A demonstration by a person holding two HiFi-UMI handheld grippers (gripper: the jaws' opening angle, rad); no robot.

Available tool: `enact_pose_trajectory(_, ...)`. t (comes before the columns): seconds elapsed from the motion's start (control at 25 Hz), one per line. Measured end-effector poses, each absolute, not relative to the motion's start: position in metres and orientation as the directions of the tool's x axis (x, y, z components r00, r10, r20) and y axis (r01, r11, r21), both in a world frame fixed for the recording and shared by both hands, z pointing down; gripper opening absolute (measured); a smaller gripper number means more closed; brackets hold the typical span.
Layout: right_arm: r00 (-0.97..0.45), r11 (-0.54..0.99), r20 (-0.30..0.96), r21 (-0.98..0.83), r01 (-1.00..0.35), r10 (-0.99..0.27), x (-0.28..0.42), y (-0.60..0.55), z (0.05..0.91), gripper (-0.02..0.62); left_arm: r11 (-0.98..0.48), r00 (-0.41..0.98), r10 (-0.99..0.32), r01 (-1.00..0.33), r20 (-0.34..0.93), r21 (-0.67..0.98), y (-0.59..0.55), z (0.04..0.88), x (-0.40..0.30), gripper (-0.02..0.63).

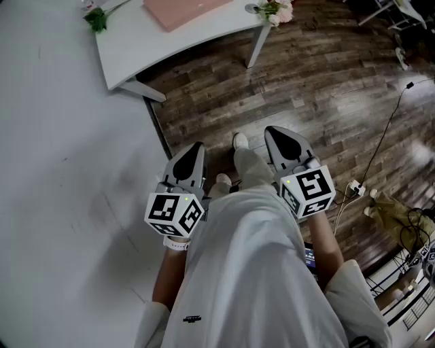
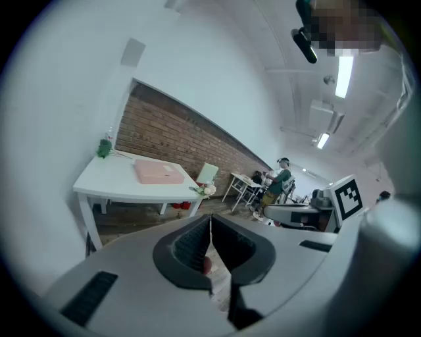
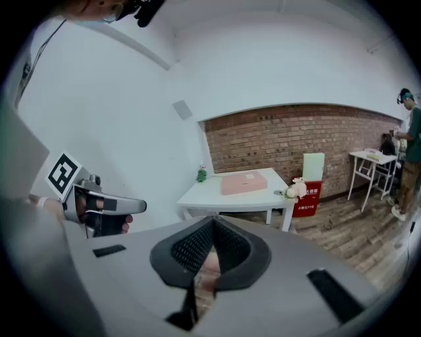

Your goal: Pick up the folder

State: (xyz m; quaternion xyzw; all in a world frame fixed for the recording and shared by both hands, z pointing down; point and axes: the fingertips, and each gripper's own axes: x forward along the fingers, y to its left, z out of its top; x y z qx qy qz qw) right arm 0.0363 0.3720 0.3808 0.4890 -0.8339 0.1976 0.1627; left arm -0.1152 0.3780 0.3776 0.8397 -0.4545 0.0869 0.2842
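Observation:
The pink folder (image 1: 182,11) lies flat on a white table (image 1: 129,47) at the top of the head view, some way ahead of me. Both grippers hang at waist height over the wooden floor, far from it. My left gripper (image 1: 198,146) and right gripper (image 1: 271,130) are both shut with nothing held. In the left gripper view the folder (image 2: 159,172) sits on the table (image 2: 108,183) beyond the shut jaws (image 2: 210,221). From the right gripper view the folder (image 3: 245,182) is straight ahead past the shut jaws (image 3: 213,222), and the left gripper (image 3: 99,205) shows at the left.
A white wall (image 1: 61,177) runs along my left. A small green plant (image 1: 96,18) and a flower bunch (image 1: 275,10) stand at the table's ends. A red box (image 3: 304,199) sits beside the table. Cables and a power strip (image 1: 356,188) lie on the floor at right. A person (image 3: 413,151) stands far off.

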Motion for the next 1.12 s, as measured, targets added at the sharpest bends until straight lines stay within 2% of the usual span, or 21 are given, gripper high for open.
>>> enact_pose_trajectory(0.32, -0.467, 0.467, 0.428, -0.113, -0.877, -0.773, -0.001, 0.428, 0.342, 0.005, -0.348, 0.499, -0.785, -0.845, 0.367, 0.406, 0.444, 0.368, -0.163, 0.025)
enact_pose_trajectory(0.52, -0.554, 0.508, 0.339, -0.221, -0.833, -0.761, 0.010, 0.431, 0.323, 0.006, -0.281, 0.420, -0.851, -0.871, 0.315, 0.403, 0.447, 0.350, -0.169, 0.025)
enact_pose_trajectory(0.88, -0.480, 0.414, 0.315, -0.258, -0.873, -0.819, 0.110, 0.423, 0.327, 0.006, -0.361, 0.472, -0.832, -0.860, 0.291, 0.361, 0.424, 0.332, -0.062, 0.025)
enact_pose_trajectory(1.12, -0.520, 0.458, 0.293, -0.258, -0.851, -0.802, 0.162, 0.419, 0.333, 0.006, -0.377, 0.467, -0.830, -0.872, 0.303, 0.311, 0.410, 0.327, 0.003, 0.025)
